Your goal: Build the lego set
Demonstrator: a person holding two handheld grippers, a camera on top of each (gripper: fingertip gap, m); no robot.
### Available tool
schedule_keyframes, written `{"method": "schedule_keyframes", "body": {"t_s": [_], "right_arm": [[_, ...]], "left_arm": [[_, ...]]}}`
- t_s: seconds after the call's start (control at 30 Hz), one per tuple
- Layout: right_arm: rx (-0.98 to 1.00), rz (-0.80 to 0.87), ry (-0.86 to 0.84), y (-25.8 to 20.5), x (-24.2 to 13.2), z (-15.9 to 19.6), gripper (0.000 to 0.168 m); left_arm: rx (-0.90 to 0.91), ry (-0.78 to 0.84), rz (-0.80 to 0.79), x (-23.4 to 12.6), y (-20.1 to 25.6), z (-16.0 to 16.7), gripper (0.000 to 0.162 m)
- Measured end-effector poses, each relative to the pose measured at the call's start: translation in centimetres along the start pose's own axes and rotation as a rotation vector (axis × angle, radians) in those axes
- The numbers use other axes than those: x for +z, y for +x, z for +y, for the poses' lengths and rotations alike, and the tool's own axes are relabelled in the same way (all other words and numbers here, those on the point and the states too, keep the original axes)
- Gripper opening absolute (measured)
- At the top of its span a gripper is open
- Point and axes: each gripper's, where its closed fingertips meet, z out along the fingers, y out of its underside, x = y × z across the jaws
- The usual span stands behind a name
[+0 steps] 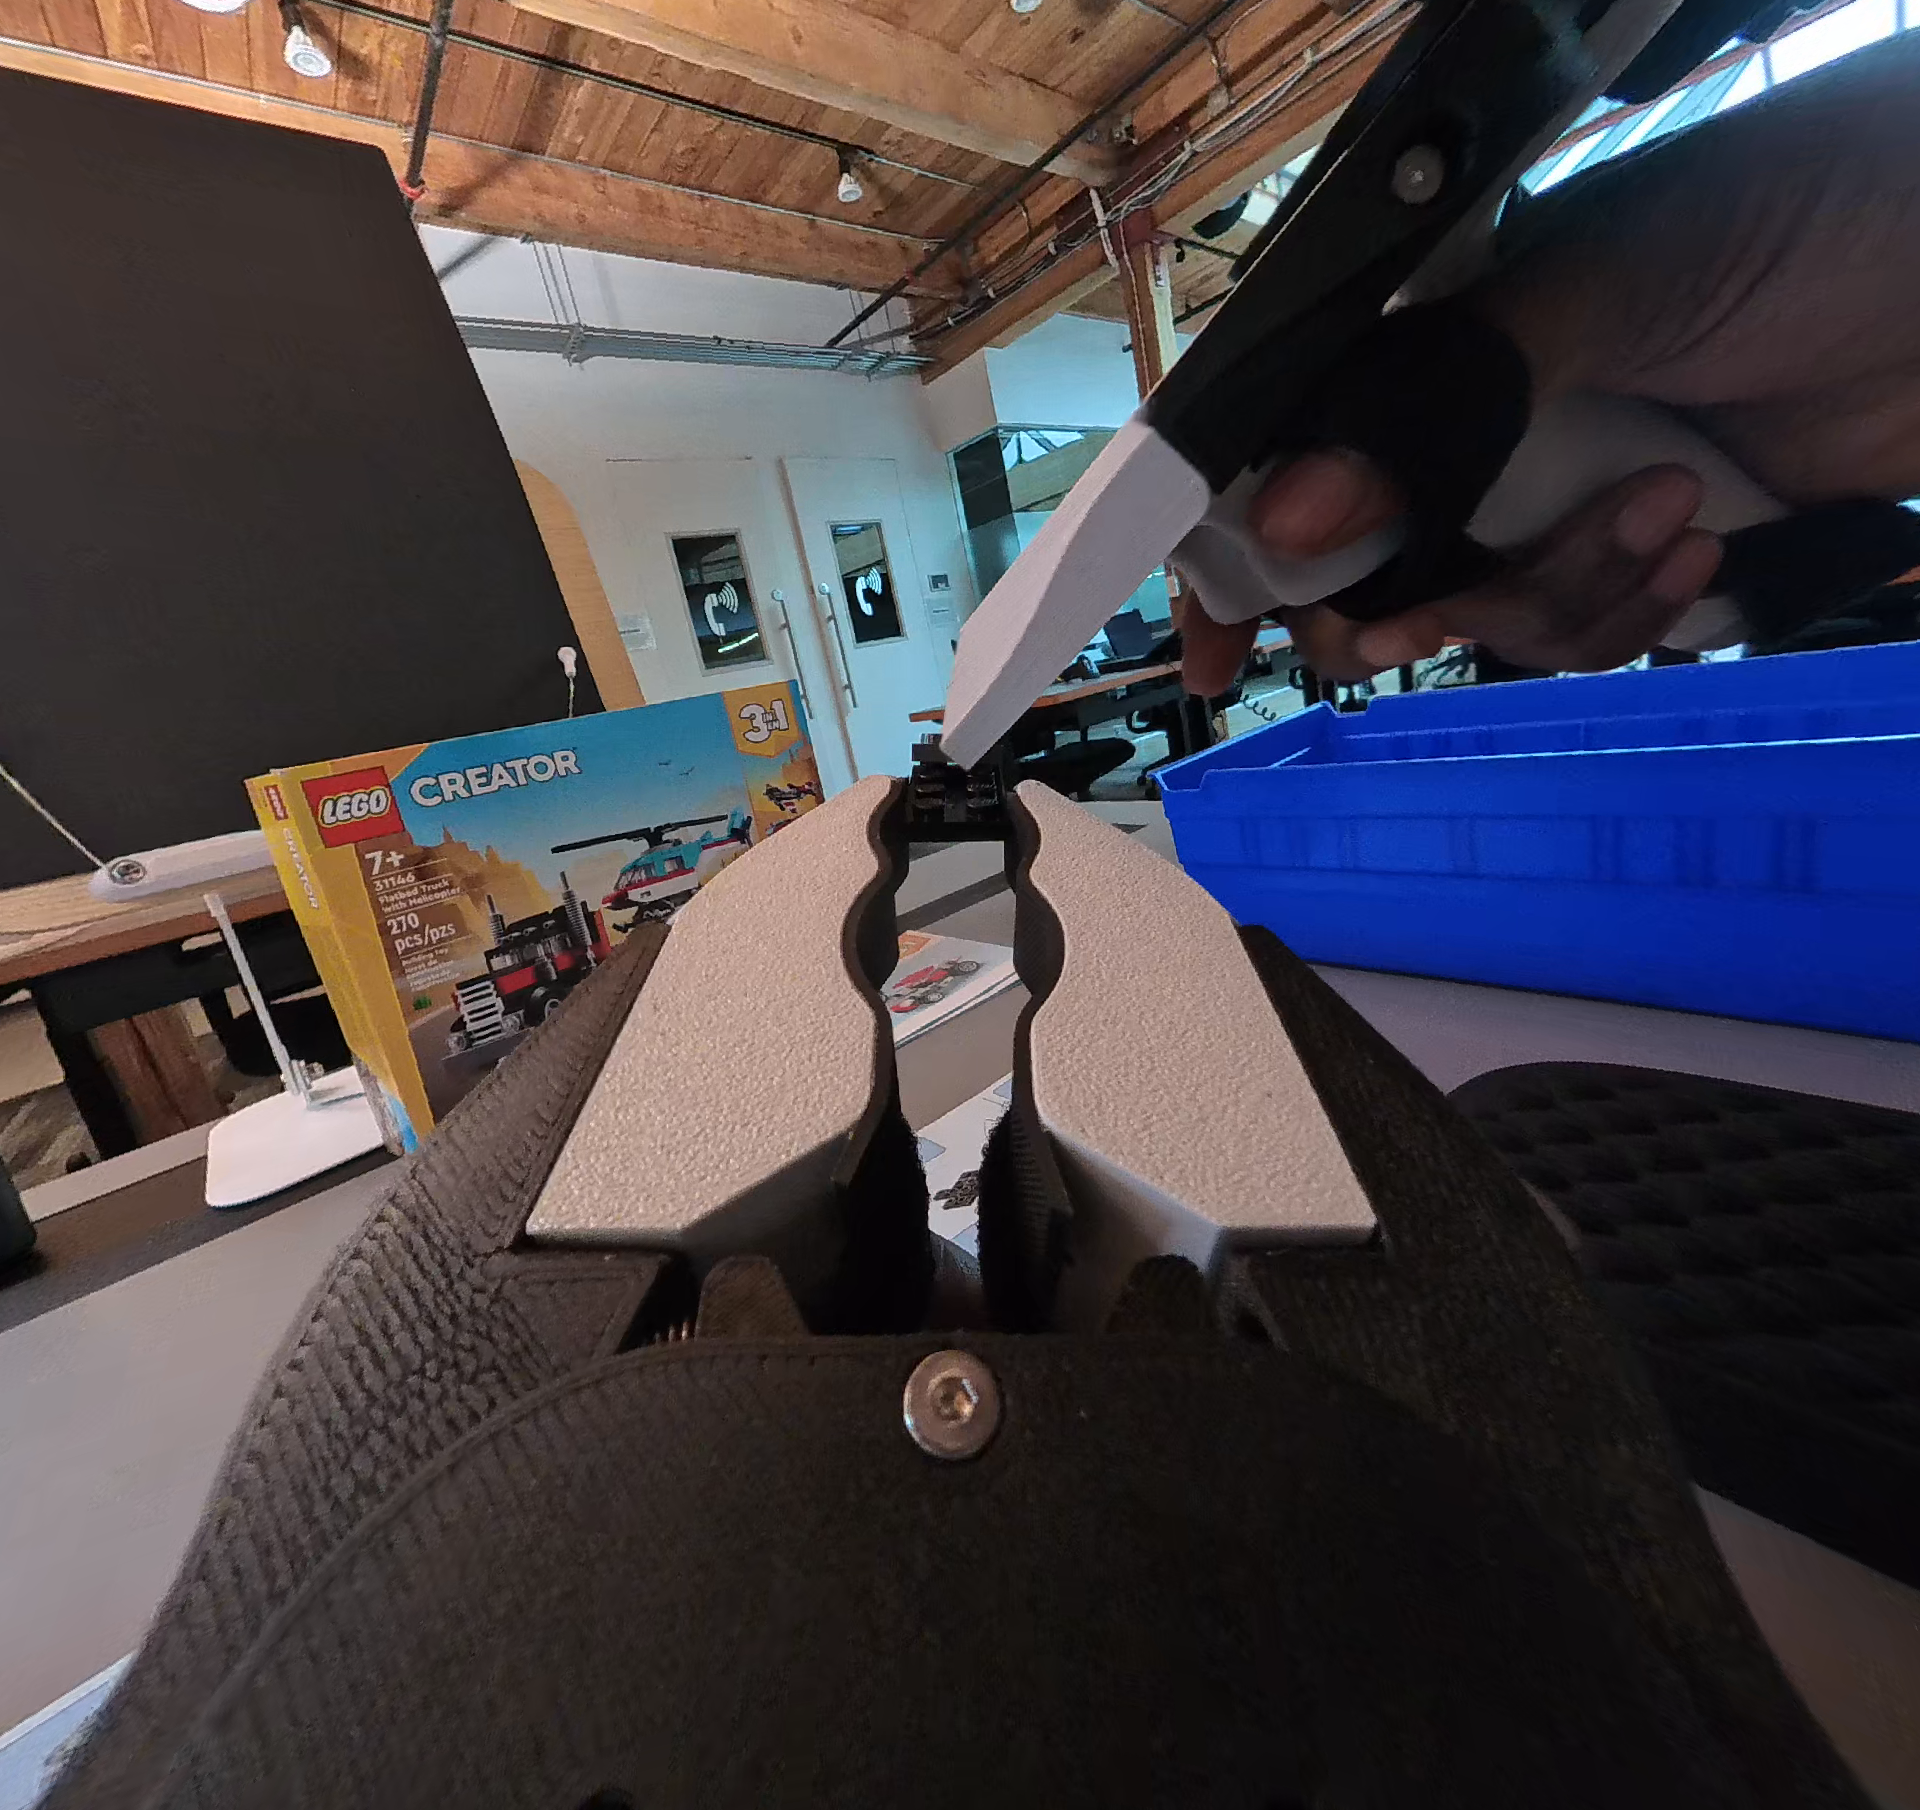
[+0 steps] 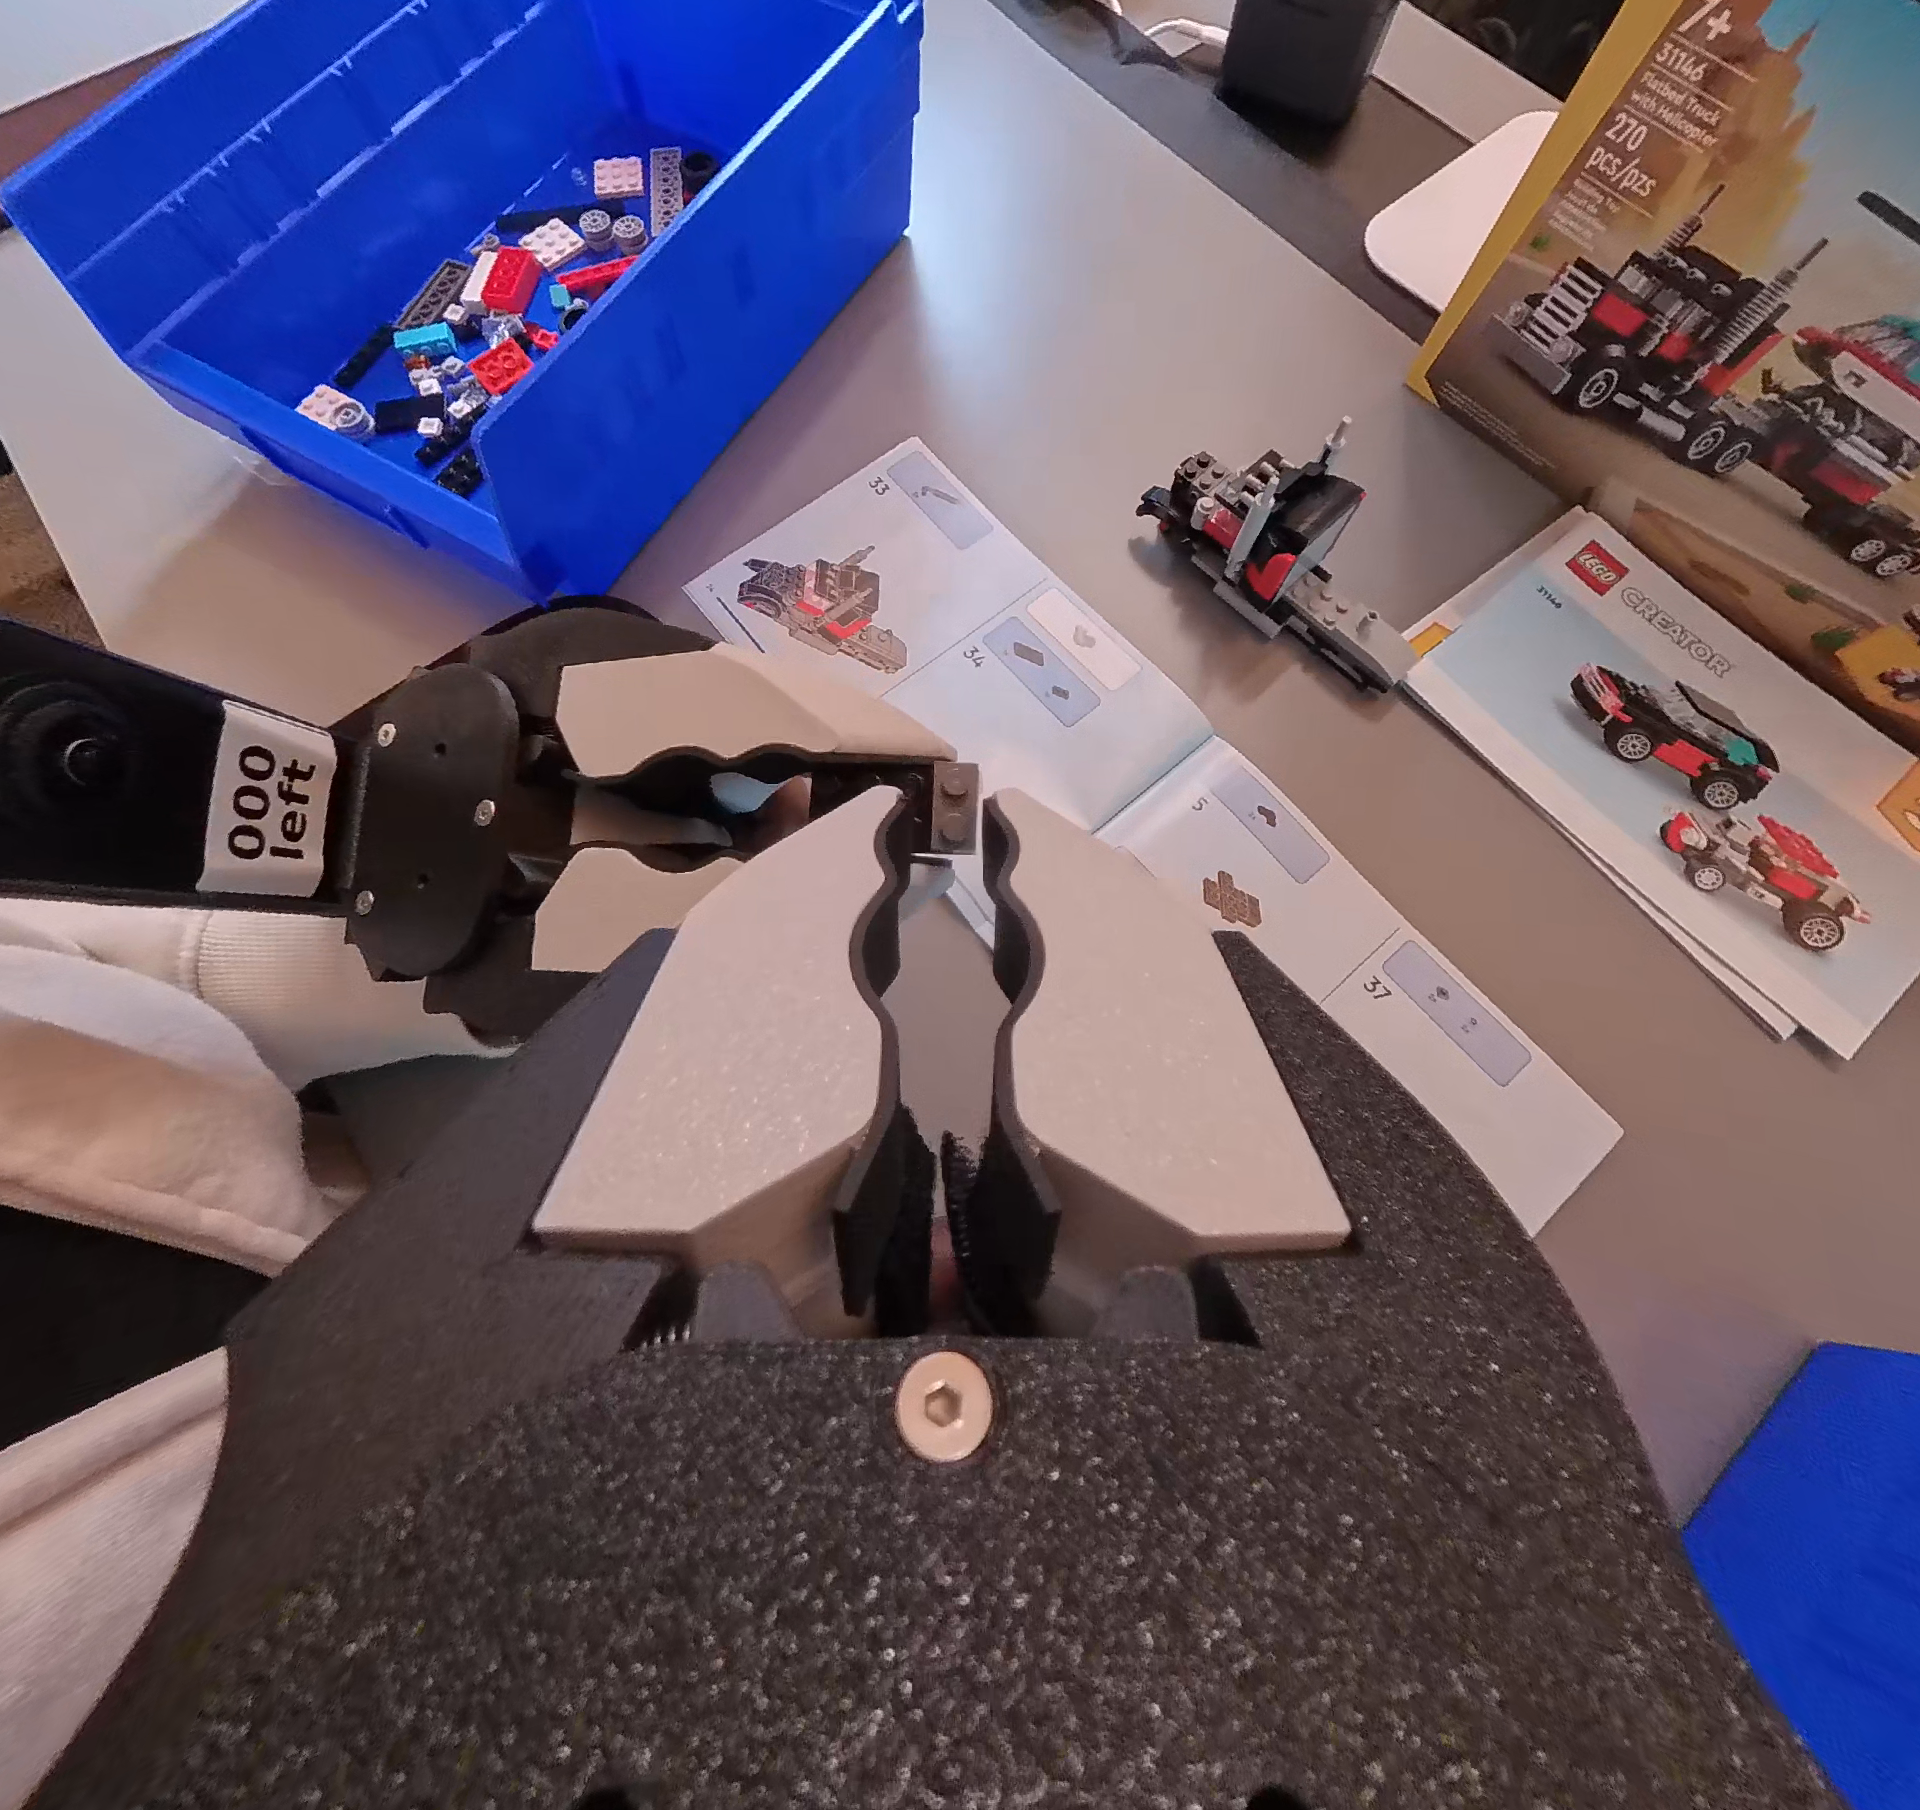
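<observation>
My left gripper (image 1: 954,804) is clamped on a small black plate (image 1: 956,796), held in the air above the open instruction booklet (image 2: 1039,680). My right gripper (image 2: 940,815) sits over a dark grey piece (image 2: 956,804) on that plate; whether it pinches it, I cannot tell. Both bits look light, rigid and slick, so I would grip their flat edges. The half-built truck (image 2: 1273,555) waits well apart.

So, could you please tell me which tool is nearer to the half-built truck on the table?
Right. The right tool sits just short of the half-built truck, while the left tool reaches in from farther left.
</observation>
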Motion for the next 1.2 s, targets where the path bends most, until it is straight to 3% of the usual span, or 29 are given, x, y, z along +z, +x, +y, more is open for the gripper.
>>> {"method": "schedule_keyframes", "body": {"t_s": [0.1,0.2,0.3,0.37,0.57,0.7,0.9,1.03,1.2], "right_arm": [[0.006,-0.003,0.021,0.2,-0.3,-0.3,0.017],[0.131,-0.124,0.108,0.7,-1.4,-0.8,0.028],[0.446,-0.429,0.213,0.7,-2.8,-0.7,0.052],[0.664,-0.668,0.193,-0.2,-3.0,0.4,0.063],[1.045,-1.071,0.186,-2.3,-3.1,1.4,0.041],[1.061,-1.135,0.184,-3.4,-3.2,1.0,0.034],[0.986,-1.068,0.184,-3.6,-2.9,1.2,0.010],[0.939,-1.073,0.185,-3.8,-3.3,1.7,0.009],[0.830,-1.068,0.206,-4.4,-3.8,1.6,0.009]], "left_arm": [[-0.018,0.006,0.002,0.0,-0.1,-0.1,0.018],[-0.067,0.036,0.028,-0.2,0.0,-0.5,0.018],[-0.149,0.087,0.110,-0.4,0.7,-1.2,0.018],[-0.198,0.120,0.163,-0.5,1.2,-1.7,0.017],[-0.252,0.170,0.297,-0.9,2.9,-2.7,0.018],[-0.240,0.161,0.312,-0.9,3.2,-2.6,0.018],[-0.169,0.143,0.321,-1.0,3.6,-2.4,0.018],[-0.067,0.137,0.344,-1.1,4.1,-2.4,0.018],[-0.083,0.180,0.388,-1.4,4.4,-3.0,0.018]]}}
